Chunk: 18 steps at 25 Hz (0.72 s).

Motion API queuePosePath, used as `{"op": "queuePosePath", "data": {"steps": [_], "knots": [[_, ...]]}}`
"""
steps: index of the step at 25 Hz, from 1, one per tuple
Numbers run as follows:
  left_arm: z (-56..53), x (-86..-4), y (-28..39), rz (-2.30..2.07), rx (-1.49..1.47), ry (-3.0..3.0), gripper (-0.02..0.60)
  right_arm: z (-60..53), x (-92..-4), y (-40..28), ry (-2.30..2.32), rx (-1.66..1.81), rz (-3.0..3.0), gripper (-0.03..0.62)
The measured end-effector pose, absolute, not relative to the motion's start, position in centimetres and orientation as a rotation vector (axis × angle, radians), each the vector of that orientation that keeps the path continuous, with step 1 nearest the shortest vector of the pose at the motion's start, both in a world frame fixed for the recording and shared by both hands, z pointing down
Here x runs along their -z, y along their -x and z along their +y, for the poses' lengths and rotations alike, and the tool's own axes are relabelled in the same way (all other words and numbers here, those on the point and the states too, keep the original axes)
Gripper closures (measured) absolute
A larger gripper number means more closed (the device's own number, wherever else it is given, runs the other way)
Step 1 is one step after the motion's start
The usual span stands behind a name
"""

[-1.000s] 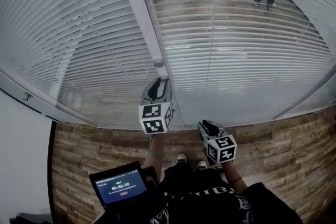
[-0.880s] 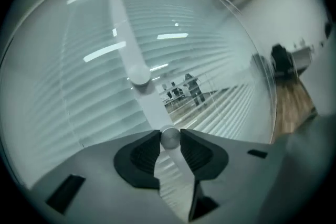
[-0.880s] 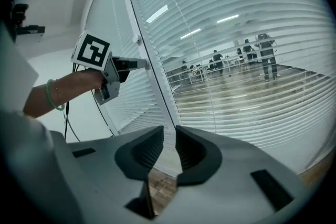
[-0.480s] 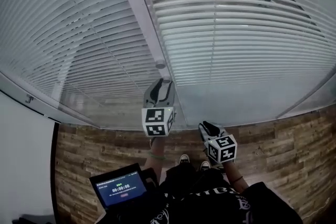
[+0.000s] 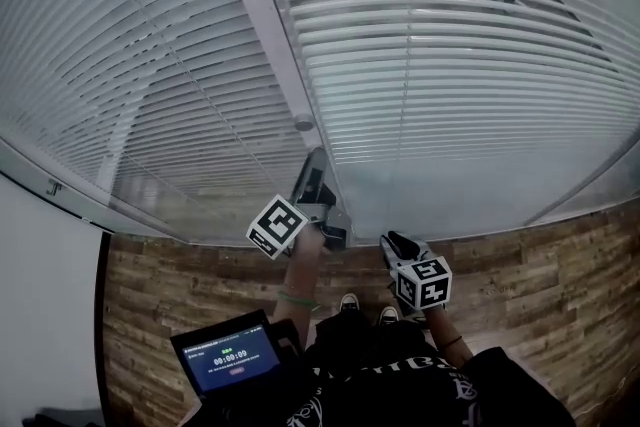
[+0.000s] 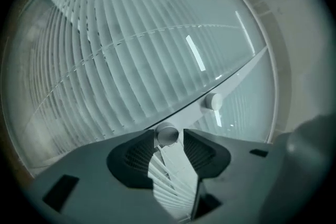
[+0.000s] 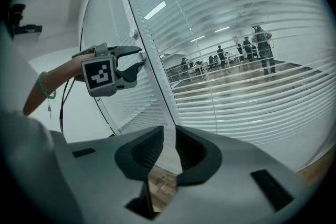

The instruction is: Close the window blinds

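Now left gripper (image 5: 317, 158) fingers (image 6: 139, 155) just opening, knob (image 6: 167, 135) between, against mullion (image 5: 270, 35).

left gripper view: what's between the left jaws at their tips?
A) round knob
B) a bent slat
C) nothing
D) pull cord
A: a round knob on the window frame sits between the tips of the left gripper. Its jaws have just been opening, and a thin gap shows beside the knob.
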<state>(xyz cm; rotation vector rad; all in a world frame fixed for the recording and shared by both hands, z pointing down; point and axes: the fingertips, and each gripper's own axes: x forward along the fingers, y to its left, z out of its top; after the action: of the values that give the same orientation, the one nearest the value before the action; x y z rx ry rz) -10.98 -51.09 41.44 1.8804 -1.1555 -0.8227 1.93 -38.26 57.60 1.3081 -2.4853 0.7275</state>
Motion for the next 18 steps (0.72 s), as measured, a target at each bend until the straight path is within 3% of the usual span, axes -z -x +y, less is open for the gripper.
{"op": "queuePosePath", "data": {"steps": [6,15,18], "knots": [[-51.4,-41.6,11.1,-1.238,0.774,-1.854,0.454,-38.2,-57.9,-2.5,-1.321,-0.733,-2.479,0.511],[-51.1,-41.4,10.6,-1.938,-0.338,-2.453,0.454,-38.3,-58.2,-3.7,-1.336,-0.743,-2.462,0.511],[-51.1,-41.6,10.6,-2.014,-0.503,-2.508,0.454,-38.3,-58.3,-3.6,-1.324,-0.743,-2.463,0.511]]}}
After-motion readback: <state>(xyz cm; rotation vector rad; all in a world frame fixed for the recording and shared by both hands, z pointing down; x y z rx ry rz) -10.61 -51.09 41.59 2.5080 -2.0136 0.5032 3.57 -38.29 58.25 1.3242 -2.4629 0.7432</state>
